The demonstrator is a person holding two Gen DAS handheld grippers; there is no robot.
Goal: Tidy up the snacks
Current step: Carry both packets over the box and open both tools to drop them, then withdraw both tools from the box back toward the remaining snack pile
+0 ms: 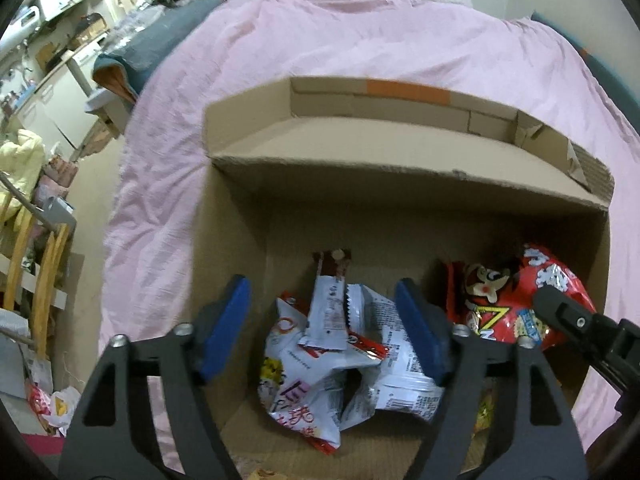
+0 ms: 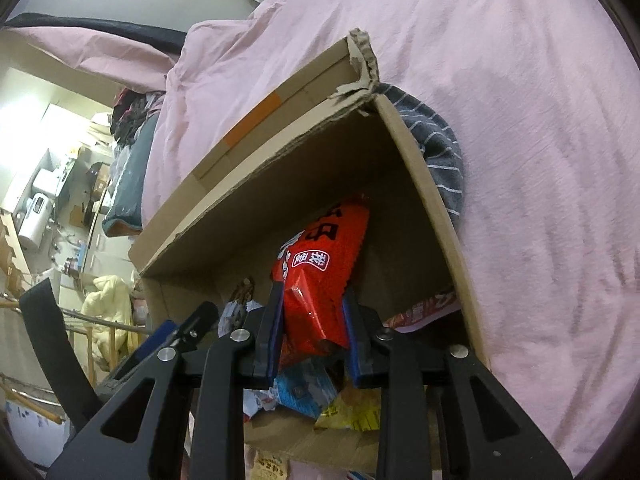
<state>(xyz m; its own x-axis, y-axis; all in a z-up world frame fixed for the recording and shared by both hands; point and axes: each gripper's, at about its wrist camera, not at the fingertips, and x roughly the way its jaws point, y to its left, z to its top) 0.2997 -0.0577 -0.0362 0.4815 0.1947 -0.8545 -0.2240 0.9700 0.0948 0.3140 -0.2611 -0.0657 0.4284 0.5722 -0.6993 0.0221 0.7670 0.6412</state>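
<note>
An open cardboard box lies on a pink bedsheet and holds several snack packets. My left gripper is open and empty, its blue pads spread above white snack bags in the box. My right gripper is shut on a red snack bag and holds it inside the box. The red bag also shows in the left wrist view, with the right gripper's black finger on it. A blue packet and a yellow packet lie under the red bag.
The pink bedsheet surrounds the box. A grey striped cloth lies behind the box's right wall. A cluttered floor with furniture and a wooden rack is off the bed's left side. The box flap folds outward at the far side.
</note>
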